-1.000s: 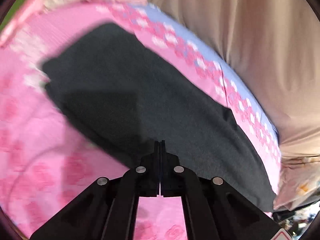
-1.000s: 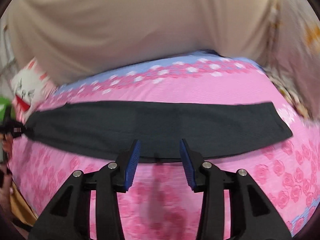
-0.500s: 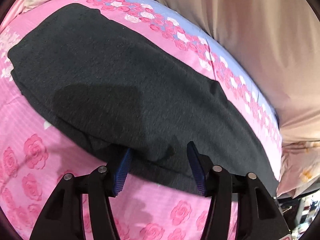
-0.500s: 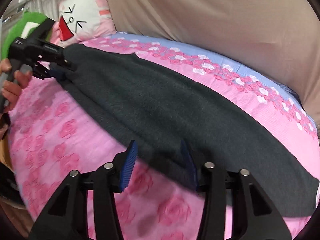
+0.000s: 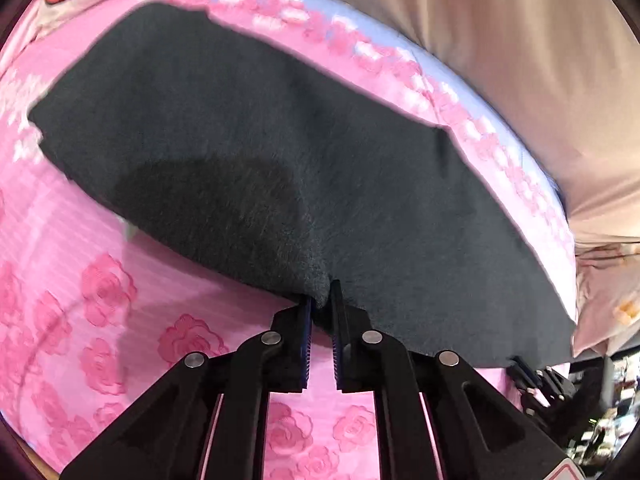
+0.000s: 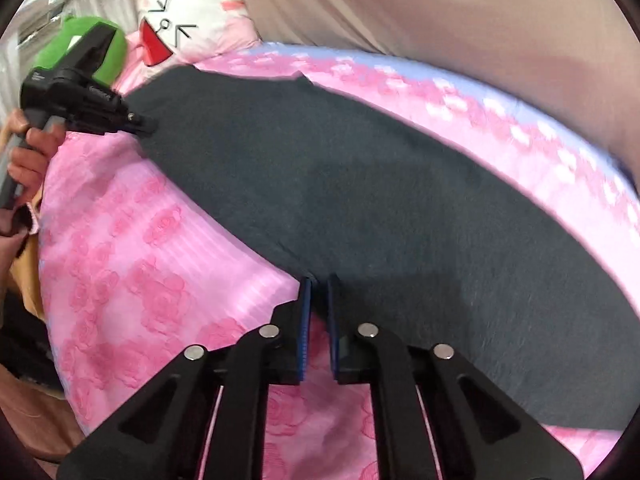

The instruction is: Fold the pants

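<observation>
A bed [image 5: 100, 312] covered with a pink rose-patterned sheet [image 6: 132, 264] is seen in both wrist views, and a beige curtain [image 5: 500, 40] is hung behind it, from twelve to three o'clock in each picture. The dark grey pants [image 5: 280, 152] are laid flat and lengthwise across the bed, filling the middle of both views, with the near edge toward six o'clock. A white cartoon-face pillow [image 6: 188, 28] and a green plush toy [image 6: 100, 44] are placed at the head of the bed, at about eleven o'clock in the right wrist view.

The left gripper [image 5: 320, 304] is set at the near edge of the pants; its jaws are closing and are drawn narrow, with a fold of the dark fabric pinched between them. In the right wrist view the same gripper is seen at ten o'clock, held by a hand [image 6: 32, 152]. The right gripper [image 6: 318, 284] is placed likewise at the near edge; its jaws are closing, narrow, with the hem caught between them.
</observation>
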Action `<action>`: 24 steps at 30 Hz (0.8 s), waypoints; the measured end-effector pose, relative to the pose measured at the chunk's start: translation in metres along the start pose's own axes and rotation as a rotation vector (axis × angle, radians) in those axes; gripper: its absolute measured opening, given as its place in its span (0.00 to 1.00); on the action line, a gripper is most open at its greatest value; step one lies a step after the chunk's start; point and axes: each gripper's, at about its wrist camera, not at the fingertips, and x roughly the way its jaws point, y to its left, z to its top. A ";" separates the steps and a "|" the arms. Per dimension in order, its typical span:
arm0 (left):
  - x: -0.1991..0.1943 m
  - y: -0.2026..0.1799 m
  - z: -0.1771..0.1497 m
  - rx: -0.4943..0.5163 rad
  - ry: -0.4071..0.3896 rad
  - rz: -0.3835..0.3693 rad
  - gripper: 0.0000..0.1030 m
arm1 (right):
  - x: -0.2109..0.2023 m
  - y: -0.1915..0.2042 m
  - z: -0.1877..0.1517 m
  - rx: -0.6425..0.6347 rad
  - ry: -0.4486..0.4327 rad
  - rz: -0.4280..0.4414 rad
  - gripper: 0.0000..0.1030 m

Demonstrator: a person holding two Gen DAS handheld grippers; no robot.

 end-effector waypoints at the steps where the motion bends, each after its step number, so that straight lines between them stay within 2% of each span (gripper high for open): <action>1: -0.007 -0.002 -0.002 0.001 -0.015 0.000 0.14 | -0.011 -0.002 0.003 0.015 -0.025 -0.002 0.08; 3: -0.030 -0.002 -0.007 0.014 -0.075 -0.019 0.15 | -0.035 -0.006 0.009 0.018 -0.072 0.006 0.08; 4: -0.045 -0.002 -0.006 0.023 -0.123 -0.014 0.20 | -0.040 -0.009 0.011 0.024 -0.081 0.004 0.08; 6: -0.063 0.004 0.004 0.003 -0.188 0.015 0.24 | -0.045 -0.021 0.022 0.053 -0.091 -0.003 0.09; 8: -0.066 0.023 0.024 -0.056 -0.223 0.093 0.24 | -0.036 -0.032 0.032 0.065 -0.089 -0.015 0.09; 10: -0.051 0.042 0.042 -0.087 -0.204 0.173 0.24 | -0.011 -0.047 0.034 0.090 -0.028 -0.045 0.08; 11: -0.040 0.049 0.049 -0.091 -0.176 0.211 0.24 | 0.000 -0.054 0.032 0.102 0.007 -0.084 0.08; 12: -0.026 0.059 0.055 -0.099 -0.140 0.258 0.24 | 0.015 -0.069 0.027 0.132 0.066 -0.160 0.08; 13: -0.020 0.063 0.056 -0.115 -0.130 0.268 0.24 | 0.011 -0.083 0.022 0.182 0.032 -0.114 0.07; 14: -0.017 0.067 0.056 -0.130 -0.126 0.266 0.24 | 0.003 -0.092 0.019 0.226 0.018 -0.108 0.09; 16: -0.031 0.067 0.051 -0.134 -0.154 0.278 0.24 | -0.034 -0.117 0.004 0.304 -0.023 -0.274 0.10; 17: -0.039 0.063 0.046 -0.126 -0.173 0.302 0.24 | -0.052 -0.127 -0.005 0.335 -0.053 -0.302 0.11; 19: -0.058 0.049 0.036 -0.084 -0.238 0.327 0.24 | -0.101 -0.161 -0.039 0.461 -0.122 -0.389 0.20; 21: -0.073 0.022 0.023 -0.022 -0.285 0.326 0.27 | -0.142 -0.197 -0.080 0.588 -0.145 -0.538 0.37; 23: -0.077 0.002 0.012 0.020 -0.325 0.316 0.43 | -0.174 -0.228 -0.121 0.730 -0.151 -0.664 0.42; 24: -0.077 -0.010 0.006 0.039 -0.345 0.326 0.45 | -0.190 -0.243 -0.143 0.813 -0.168 -0.688 0.42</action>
